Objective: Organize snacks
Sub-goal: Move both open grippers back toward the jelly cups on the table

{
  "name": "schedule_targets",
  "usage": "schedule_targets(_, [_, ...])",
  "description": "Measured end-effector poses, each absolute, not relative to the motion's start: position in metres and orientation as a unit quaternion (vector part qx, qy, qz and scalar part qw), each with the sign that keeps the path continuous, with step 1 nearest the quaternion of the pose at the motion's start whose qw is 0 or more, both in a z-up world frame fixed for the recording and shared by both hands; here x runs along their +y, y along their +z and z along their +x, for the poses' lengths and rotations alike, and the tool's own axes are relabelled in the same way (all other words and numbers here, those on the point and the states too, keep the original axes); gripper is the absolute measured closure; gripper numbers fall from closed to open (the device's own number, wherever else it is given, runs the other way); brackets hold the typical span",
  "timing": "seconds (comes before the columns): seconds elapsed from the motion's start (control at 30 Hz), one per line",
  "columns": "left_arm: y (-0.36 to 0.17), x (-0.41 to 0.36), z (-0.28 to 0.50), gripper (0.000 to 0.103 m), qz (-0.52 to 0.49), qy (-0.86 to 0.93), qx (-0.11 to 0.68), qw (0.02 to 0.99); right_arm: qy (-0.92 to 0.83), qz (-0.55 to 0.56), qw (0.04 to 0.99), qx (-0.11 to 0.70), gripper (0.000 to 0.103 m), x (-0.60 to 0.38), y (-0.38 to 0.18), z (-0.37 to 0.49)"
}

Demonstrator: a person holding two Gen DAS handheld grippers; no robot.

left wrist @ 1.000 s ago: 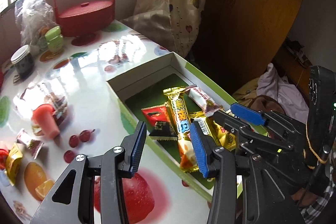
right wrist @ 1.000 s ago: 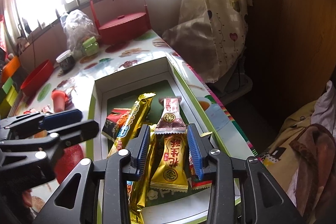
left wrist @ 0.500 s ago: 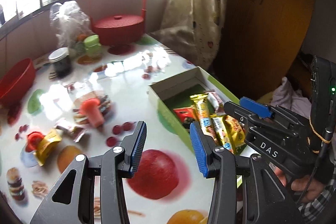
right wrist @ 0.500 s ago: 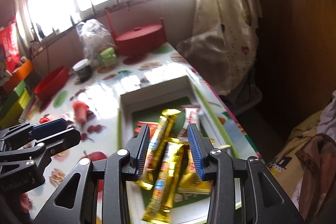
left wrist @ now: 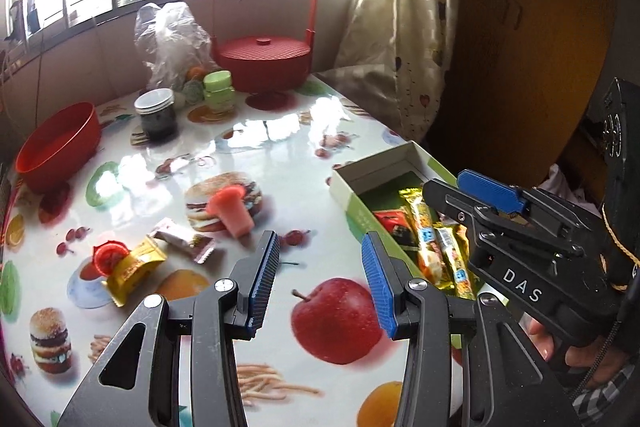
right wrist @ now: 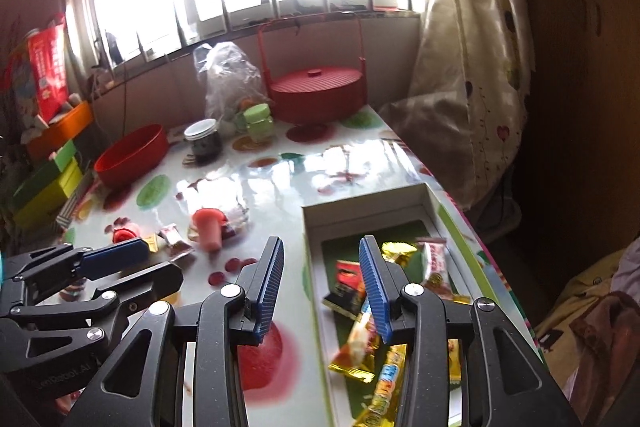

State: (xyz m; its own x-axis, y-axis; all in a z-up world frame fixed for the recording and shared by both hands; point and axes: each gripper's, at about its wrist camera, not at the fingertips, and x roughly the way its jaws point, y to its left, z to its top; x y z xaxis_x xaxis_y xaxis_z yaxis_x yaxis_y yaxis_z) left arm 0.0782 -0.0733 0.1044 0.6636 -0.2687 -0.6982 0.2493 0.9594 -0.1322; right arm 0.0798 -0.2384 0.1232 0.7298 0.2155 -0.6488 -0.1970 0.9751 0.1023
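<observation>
**Glossy counter, two loose packets left of the box**

Glossy fruit-print oilcloth covers the counter (left wrist: 280, 131) in the left wrist view. The left claw (left wrist: 318, 279) hangs released and empty above the printed apple, its blue pads wide apart. The snack box (left wrist: 352, 187) sits to the right of that claw, with several wrapped bars already lying inside. Left of the box, past a pink toppled cup (left wrist: 234, 209), lie two loose snacks: a pink-and-white packet (left wrist: 182, 239) and, further from the box, a yellow packet (left wrist: 134, 269) beside a red cap (left wrist: 108, 255). Both packets lie ahead and to the left of the left claw, their long axes slanting across its line of sight. The right claw (left wrist: 476, 195) shows over the box.

In the right wrist view, the right claw (right wrist: 320, 287) is likewise released and holds nothing, straddling the left wall of the snack box (right wrist: 360, 203), while the left claw (right wrist: 132, 263) reaches in from the left. The loose packets sit well to the left of the box, close by the left claw's tip.

By my judgement the left hand is nearer and should swing left, turning so its pads close across the pink-and-white packet's short side.
</observation>
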Motion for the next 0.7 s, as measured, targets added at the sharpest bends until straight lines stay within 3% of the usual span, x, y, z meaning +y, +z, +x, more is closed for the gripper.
schedule_targets(0.7, [0.067,0.05,0.1,0.058,-0.087,-0.039,0.41,0.907,0.178,-0.015,0.903,0.392,0.061,-0.142,0.093,0.139])
